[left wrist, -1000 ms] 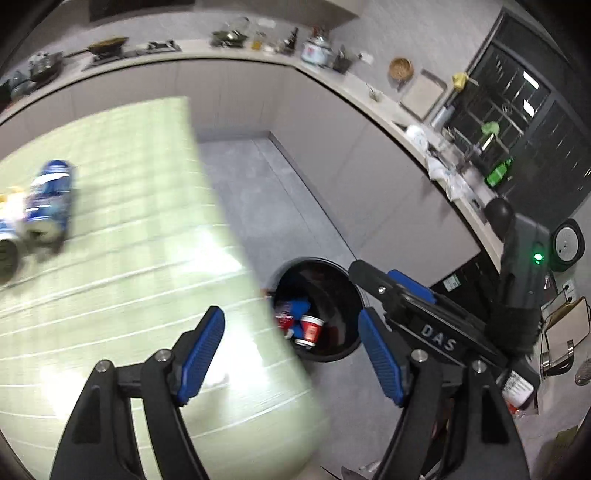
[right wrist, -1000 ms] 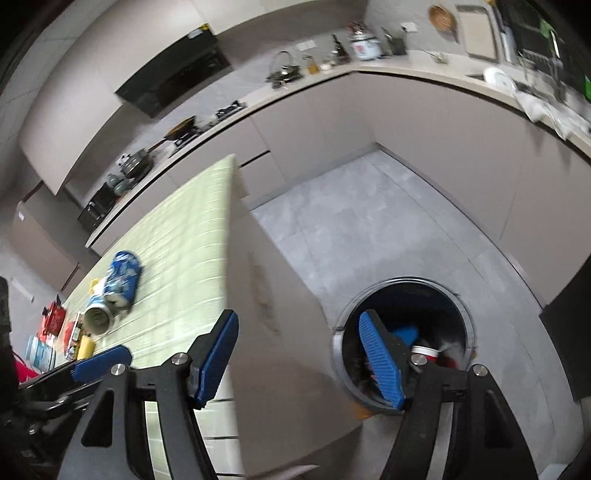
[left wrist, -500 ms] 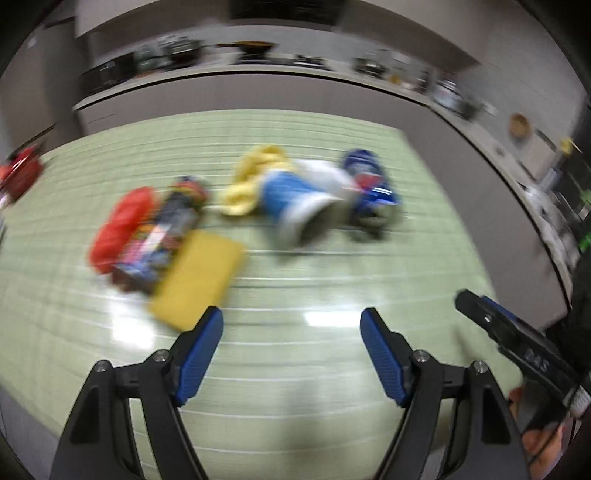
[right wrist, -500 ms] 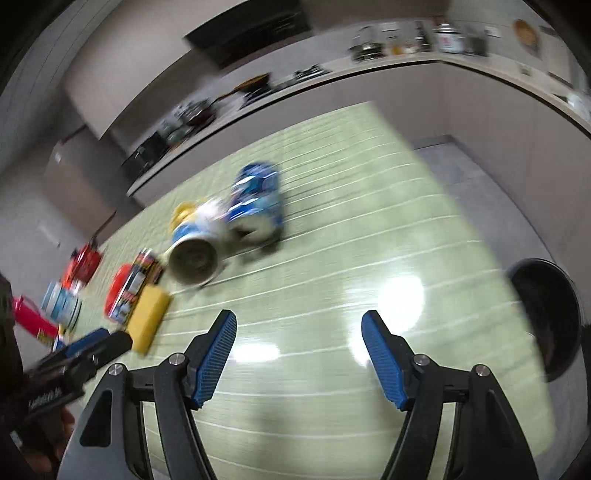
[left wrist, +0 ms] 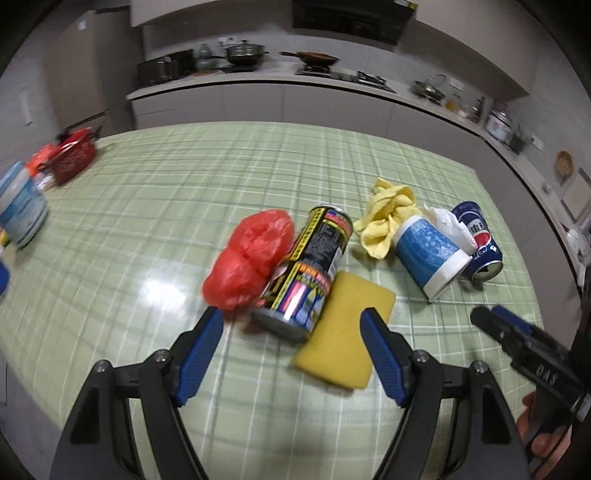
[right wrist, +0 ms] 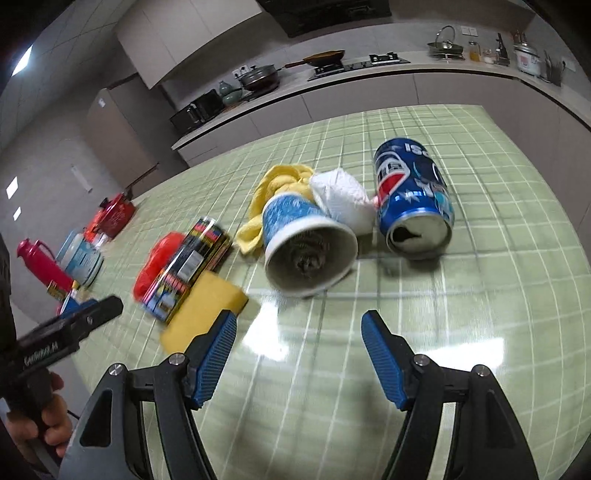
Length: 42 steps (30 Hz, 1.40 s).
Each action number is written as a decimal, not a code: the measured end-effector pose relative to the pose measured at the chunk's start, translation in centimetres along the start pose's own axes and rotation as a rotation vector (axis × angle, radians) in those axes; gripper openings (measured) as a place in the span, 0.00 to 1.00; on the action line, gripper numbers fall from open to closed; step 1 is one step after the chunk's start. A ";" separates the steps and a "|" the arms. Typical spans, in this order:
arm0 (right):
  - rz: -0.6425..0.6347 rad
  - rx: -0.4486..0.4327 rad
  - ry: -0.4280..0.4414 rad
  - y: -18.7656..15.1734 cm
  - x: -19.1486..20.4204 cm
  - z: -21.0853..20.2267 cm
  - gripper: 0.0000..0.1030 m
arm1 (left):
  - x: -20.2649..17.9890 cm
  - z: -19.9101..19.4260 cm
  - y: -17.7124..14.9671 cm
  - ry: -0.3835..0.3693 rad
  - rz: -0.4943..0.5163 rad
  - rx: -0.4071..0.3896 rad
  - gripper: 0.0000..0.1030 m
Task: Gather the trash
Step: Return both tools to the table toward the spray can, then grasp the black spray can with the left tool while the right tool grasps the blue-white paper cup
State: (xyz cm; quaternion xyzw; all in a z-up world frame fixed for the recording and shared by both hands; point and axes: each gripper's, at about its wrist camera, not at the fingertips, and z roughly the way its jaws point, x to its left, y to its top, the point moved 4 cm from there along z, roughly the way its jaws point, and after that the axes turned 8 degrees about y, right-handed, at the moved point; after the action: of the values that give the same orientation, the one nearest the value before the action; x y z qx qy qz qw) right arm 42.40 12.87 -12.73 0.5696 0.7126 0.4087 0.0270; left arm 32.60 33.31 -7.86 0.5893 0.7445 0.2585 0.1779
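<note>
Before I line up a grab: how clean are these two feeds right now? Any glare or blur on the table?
Left wrist view: strong fisheye bending of the table; white glare patch left of the red bag; edges slightly smeared. Right wrist view: glare on the cloth between the open right gripper fingers; paper cup and blue can readable, the black-and-yellow can blurred.

I am working in a home kitchen. A long pale counter [left wrist: 258, 86] curves along the far wall, with a gas hob [right wrist: 369, 61] carrying a frying pan [right wrist: 321, 57], a lidded pot [left wrist: 245, 51] and a rice cooker [left wrist: 498, 123]. A dark extractor hood [left wrist: 351, 16] hangs above, and a tall fridge [right wrist: 122, 129] stands at the end. My worktop [left wrist: 184, 184] wears a green checked cloth.
</note>
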 end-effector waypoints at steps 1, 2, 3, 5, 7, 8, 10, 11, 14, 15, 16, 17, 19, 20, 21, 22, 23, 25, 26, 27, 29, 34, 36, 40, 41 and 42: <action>-0.004 -0.012 -0.011 0.4 0.1 0.2 0.70 | -0.3 0.6 0.4 -0.017 0.020 -0.003 0.76; -0.012 -0.022 -0.029 0.9 0.3 0.8 0.70 | -0.5 0.9 0.7 -0.023 0.036 0.000 0.76; -0.015 -0.024 -0.035 1.3 0.4 1.1 0.70 | -0.9 1.7 1.1 -0.046 0.057 0.008 0.76; -0.025 -0.039 -0.048 2.2 0.6 1.8 0.70 | -1.4 2.8 1.7 -0.066 0.088 0.012 0.76; -0.051 -0.040 -0.081 3.4 0.9 2.5 0.70 | -1.9 4.0 2.2 -0.075 0.119 0.019 0.76; -0.063 -0.042 -0.086 3.9 1.1 2.8 0.70 | -2.1 4.7 2.4 -0.088 0.129 0.034 0.75; -0.089 -0.037 -0.099 4.9 1.4 3.6 0.70 | -2.4 5.6 2.7 -0.101 0.148 0.049 0.75; -0.103 -0.029 -0.102 5.3 1.4 4.1 0.70 | -2.5 6.1 2.9 -0.107 0.155 0.055 0.75; -0.136 -0.001 -0.105 6.1 1.5 5.2 0.70 | -2.4 7.0 3.1 -0.125 0.150 0.078 0.74; -0.147 0.019 -0.108 6.3 1.4 5.9 0.70 | -2.4 7.3 3.1 -0.131 0.146 0.087 0.72; -0.152 0.036 -0.112 6.3 1.3 6.5 0.70 | -2.4 7.6 3.1 -0.137 0.145 0.097 0.68; -0.150 0.052 -0.111 6.2 1.1 6.9 0.70 | -2.3 7.8 3.0 -0.142 0.145 0.103 0.63; -0.135 0.071 -0.097 5.7 0.7 7.4 0.70 | -2.1 8.3 2.9 -0.142 0.139 0.112 0.58; -0.127 0.079 -0.087 5.5 0.5 7.6 0.70 | -1.9 8.2 2.9 -0.147 0.131 0.113 0.57; -0.125 0.086 -0.085 5.3 0.4 7.8 0.70 | -1.7 8.3 2.8 -0.153 0.118 0.117 0.57; -0.123 0.090 -0.083 5.1 0.4 7.9 0.70 | -1.5 8.2 2.8 -0.155 0.110 0.121 0.55; -0.121 0.096 -0.078 4.9 0.4 8.0 0.68 | -1.2 8.1 2.7 -0.156 0.105 0.122 0.55; -0.116 0.092 -0.068 4.6 0.3 7.9 0.67 | -0.9 7.8 2.1 -0.153 0.099 0.117 0.54; -0.113 0.091 -0.065 4.3 0.3 7.9 0.67 | -0.9 7.8 1.9 -0.152 0.099 0.114 0.53; -0.113 0.096 -0.064 4.3 0.2 8.1 0.67 | -1.0 7.7 1.8 -0.145 0.105 0.110 0.53; -0.111 0.111 -0.061 4.2 0.3 8.6 0.68 | -1.0 7.5 1.5 -0.136 0.105 0.113 0.54; -0.112 0.092 -0.054 3.9 0.7 7.9 0.61 | -1.1 7.3 1.4 -0.139 0.089 0.107 0.52; -0.108 0.076 -0.046 3.6 0.8 7.0 0.60 | -0.9 6.9 1.1 -0.147 0.070 0.104 0.52; -0.099 0.044 -0.024 3.0 1.3 4.6 0.60 | -0.4 5.5 1.4 -0.167 0.050 0.085 0.52; -0.096 0.041 -0.019 2.8 1.4 3.9 0.60 | -0.1 5.1 1.4 -0.168 0.048 0.078 0.52; -0.093 0.040 -0.017 2.4 1.4 3.3 0.60 | 0.2 4.8 1.4 -0.165 0.044 0.074 0.52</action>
State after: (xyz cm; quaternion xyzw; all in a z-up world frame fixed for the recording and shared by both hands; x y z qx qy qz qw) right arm 45.51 15.90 -12.85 0.5399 0.7460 0.3877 0.0405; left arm 36.36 34.56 -10.86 0.6310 0.7231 0.1852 0.2113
